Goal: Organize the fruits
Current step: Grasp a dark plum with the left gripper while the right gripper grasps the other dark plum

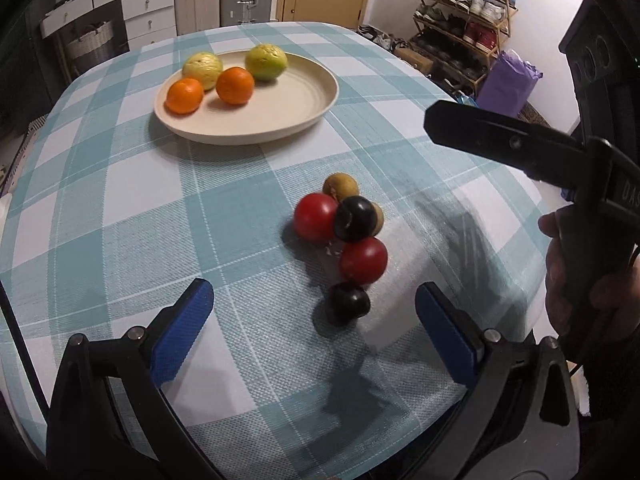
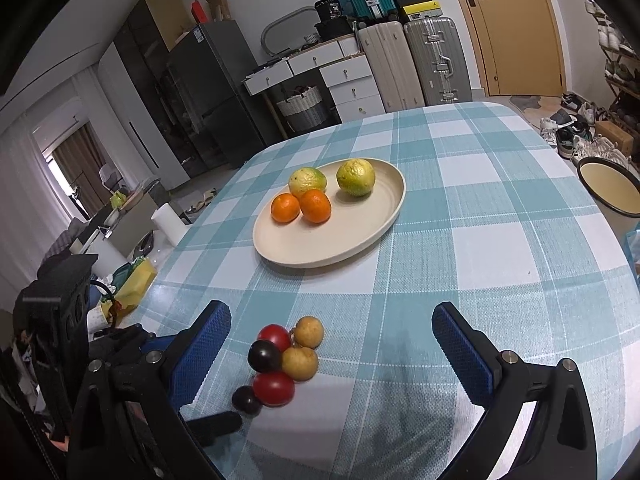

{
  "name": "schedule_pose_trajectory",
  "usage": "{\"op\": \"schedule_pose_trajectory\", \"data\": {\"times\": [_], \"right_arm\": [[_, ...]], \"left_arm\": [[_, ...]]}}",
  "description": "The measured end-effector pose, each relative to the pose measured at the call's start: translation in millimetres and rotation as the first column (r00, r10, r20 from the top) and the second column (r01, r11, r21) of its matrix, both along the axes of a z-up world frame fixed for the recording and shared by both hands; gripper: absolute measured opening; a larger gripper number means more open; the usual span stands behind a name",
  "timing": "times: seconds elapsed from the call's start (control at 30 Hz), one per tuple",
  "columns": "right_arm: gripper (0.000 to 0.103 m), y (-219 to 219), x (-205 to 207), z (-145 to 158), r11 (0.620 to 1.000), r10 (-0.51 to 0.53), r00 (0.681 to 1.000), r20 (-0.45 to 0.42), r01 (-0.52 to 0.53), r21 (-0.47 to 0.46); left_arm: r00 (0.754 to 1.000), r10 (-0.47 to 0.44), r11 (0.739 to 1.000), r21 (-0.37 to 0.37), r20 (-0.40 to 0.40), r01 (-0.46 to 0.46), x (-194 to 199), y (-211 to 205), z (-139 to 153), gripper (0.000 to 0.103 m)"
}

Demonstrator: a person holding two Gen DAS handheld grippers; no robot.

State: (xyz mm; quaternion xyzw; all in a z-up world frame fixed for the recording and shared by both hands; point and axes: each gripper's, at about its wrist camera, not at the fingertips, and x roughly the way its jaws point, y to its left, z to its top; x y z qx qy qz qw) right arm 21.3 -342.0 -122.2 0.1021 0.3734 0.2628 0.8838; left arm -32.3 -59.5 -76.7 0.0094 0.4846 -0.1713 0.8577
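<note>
Woven checked tablecloth (image 1: 240,208), matt plate (image 1: 304,96)

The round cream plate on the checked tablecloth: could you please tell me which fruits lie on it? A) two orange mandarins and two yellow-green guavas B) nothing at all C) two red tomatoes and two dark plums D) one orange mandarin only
A: the round cream plate carries two orange mandarins and two yellow-green guavas, while the small red, dark and tan fruits sit clustered on the checked tablecloth.
</note>
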Motion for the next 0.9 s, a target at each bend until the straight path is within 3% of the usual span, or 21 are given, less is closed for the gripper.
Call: {"op": "schedule_pose_trajectory", "data": {"times": [0.3, 0.53, 0.67, 0.9], "right_arm": [[0.103, -3, -2, -3, 1.0, -0.004, 1.0, -0.012, 0.004, 0.005], [0.103, -4, -1, -5, 1.0, -0.008, 1.0, -0.019, 0.008, 0.01], [0.103, -5, -1, -5, 1.0, -0.007, 1.0, -0.019, 0.008, 0.011], [0.103, -2, -4, -5, 1.0, 0.025, 1.0, -0.01, -0.025, 0.019]], "left_arm": [[0.999, -0.023, 0.997, -0.073, -0.045, 0.02, 3, 4, -9, 0.06], [0.995, -0.089, 0.992, -0.096, -0.054, 0.084, 1, -1, -12, 0.022], [0.991, -0.126, 0.99, -0.075, -0.035, 0.123, -2, -4, -9, 0.021], [0.997, -0.081, 0.993, -0.093, -0.015, 0.079, 0, 15, 1, 0.021]]}}
